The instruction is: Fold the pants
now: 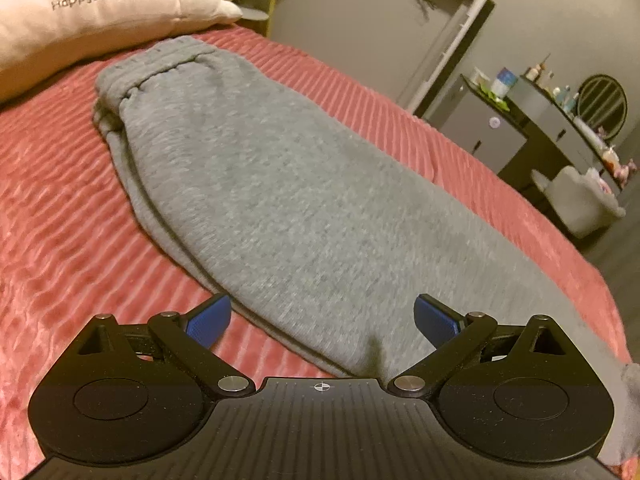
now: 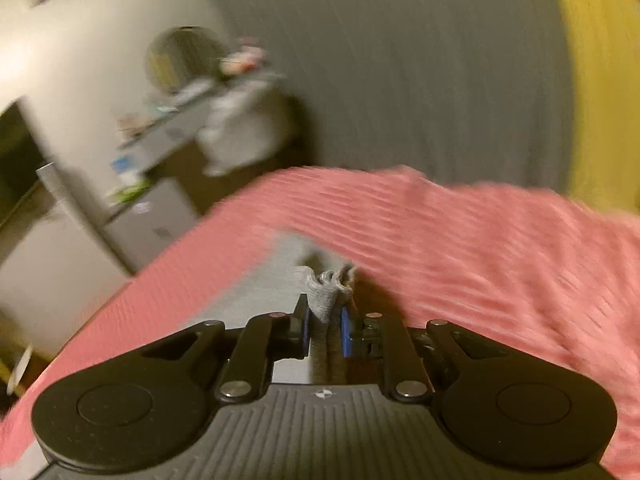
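Observation:
Grey sweatpants (image 1: 280, 184) lie lengthwise on the pink ribbed bedspread (image 1: 52, 208), legs stacked one on the other, waistband at the far end by the pillow. My left gripper (image 1: 323, 322) is open, its blue pads either side of the near leg end, just above the cloth. My right gripper (image 2: 325, 330) is shut on a bunched grey edge of the pants (image 2: 326, 290), which sticks up between the pads. More grey cloth (image 2: 256, 288) lies on the bedspread (image 2: 480, 264) beyond it. The right wrist view is motion-blurred.
A cream pillow (image 1: 100, 12) with lettering lies at the head of the bed. Beside the bed stand a grey cabinet (image 1: 484, 136), a cluttered dresser with a round mirror (image 1: 602, 106) and a pale stool (image 1: 580, 200). The bed's edge runs along the right.

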`<state>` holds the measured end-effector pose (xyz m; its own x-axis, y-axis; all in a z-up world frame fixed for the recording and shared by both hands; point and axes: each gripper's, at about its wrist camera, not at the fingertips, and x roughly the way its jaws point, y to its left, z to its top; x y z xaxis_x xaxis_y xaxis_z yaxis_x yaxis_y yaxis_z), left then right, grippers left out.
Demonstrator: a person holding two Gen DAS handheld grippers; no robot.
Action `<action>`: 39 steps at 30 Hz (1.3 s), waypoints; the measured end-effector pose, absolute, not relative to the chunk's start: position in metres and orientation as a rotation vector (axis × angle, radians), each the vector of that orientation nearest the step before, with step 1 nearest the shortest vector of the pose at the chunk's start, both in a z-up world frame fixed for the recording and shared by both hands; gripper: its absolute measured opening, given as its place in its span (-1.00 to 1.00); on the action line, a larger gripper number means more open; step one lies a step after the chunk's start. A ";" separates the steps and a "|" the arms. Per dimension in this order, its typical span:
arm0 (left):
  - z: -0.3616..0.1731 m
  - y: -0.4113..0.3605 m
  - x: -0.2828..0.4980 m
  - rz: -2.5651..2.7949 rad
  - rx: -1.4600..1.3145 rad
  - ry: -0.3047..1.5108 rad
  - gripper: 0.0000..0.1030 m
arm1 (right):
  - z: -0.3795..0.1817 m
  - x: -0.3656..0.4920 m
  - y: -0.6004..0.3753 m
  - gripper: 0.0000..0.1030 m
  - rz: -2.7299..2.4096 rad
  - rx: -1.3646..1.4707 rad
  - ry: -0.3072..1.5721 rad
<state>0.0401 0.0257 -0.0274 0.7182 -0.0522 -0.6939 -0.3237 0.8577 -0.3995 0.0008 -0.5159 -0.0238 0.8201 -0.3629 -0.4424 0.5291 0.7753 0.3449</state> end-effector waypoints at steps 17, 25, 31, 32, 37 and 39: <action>-0.027 0.007 0.042 0.030 -0.439 0.773 0.96 | -0.072 0.059 -0.294 0.16 0.323 0.219 0.763; -0.002 -0.065 0.077 -0.313 -0.428 0.817 0.95 | -0.117 -0.005 -0.395 -0.94 -0.142 0.737 0.637; -0.009 -0.135 0.141 -0.517 -0.509 0.947 0.73 | -0.134 -0.049 -0.422 -0.88 -0.194 0.980 0.494; -0.014 -0.147 0.154 -0.536 -0.505 0.980 0.52 | -0.136 -0.050 -0.420 -0.88 -0.186 0.990 0.498; -0.046 -0.184 0.193 -0.521 -0.442 1.157 -0.12 | -0.146 -0.048 -0.423 -0.88 -0.153 1.044 0.498; -0.053 -0.188 0.201 -0.515 -0.473 1.150 -0.04 | -0.149 -0.041 -0.419 -0.87 -0.142 1.066 0.493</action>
<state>0.2006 -0.1880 -0.0532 0.3192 -0.6065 -0.7282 0.1401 0.7902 -0.5967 -0.0405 -0.4194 -0.1495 0.8831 0.1221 -0.4530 0.3446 0.4864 0.8029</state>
